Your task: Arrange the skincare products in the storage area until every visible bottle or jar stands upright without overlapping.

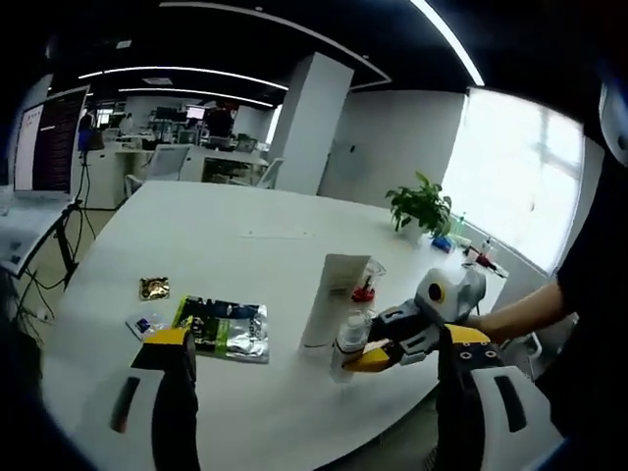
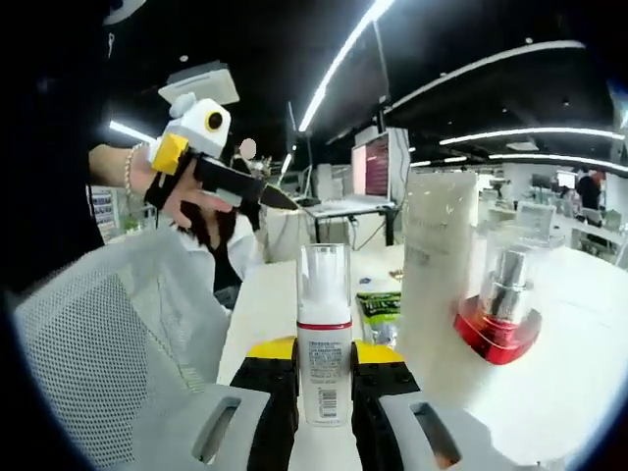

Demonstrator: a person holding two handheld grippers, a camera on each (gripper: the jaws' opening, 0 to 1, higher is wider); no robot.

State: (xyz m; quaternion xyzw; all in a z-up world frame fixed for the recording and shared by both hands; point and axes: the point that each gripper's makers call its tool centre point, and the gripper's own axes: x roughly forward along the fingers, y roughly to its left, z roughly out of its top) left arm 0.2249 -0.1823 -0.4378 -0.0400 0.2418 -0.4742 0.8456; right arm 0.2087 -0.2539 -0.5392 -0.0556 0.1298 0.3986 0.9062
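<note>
1. Left of the white tube [image 1: 332, 299] on the white table [image 1: 245, 245] lay three flat items: a gold sachet [image 1: 154, 287], a small blue packet [image 1: 145, 325] and a green-and-silver pouch [image 1: 224, 329], their print too small to read.
2. Beside the tube stood two bottles: a clear-capped pump bottle [image 2: 323, 334] with a red band and a red-based bottle [image 2: 498, 309].
3. The left gripper [image 1: 309, 368] stood apart, holding nothing.
4. The right gripper [image 2: 324, 378] was clamped on the pump bottle, which was upright just beside the tube.
</note>
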